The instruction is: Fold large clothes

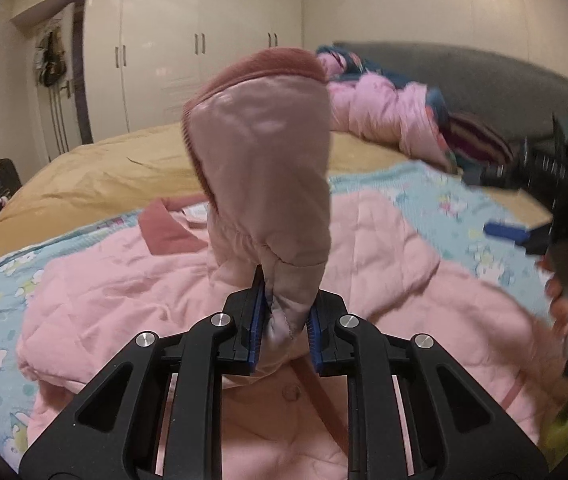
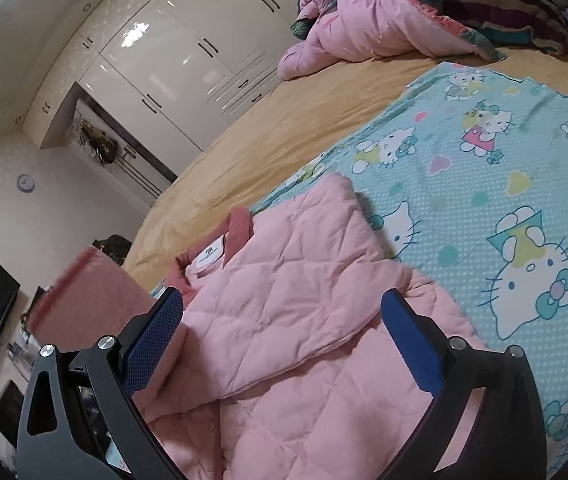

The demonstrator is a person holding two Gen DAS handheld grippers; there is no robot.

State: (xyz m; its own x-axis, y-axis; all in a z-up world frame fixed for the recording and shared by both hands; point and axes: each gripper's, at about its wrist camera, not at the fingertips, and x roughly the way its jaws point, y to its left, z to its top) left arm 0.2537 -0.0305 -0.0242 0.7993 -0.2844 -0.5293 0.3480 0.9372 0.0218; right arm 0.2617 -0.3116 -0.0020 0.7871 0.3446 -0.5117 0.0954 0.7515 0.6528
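**Trainee:** What does the left gripper point(image 1: 282, 326) hold?

**Instructor:** It is clamped on the sleeve point(image 1: 262, 160) of the pink quilted jacket point(image 2: 284, 320), which lies spread on the cartoon-print blanket point(image 2: 484, 168) on the bed. The cuff point(image 1: 280, 62) stands raised above the jacket body.

**Trainee:** And the right gripper point(image 2: 284, 344)?

**Instructor:** Its jaws stand wide apart over the jacket, gripping nothing.

**Trainee:** How is the sleeve fold done well?

**Instructor:** The operator should probably lay the sleeve flat across the chest, cuff inside the outline, and release only once the fabric rests without slack.
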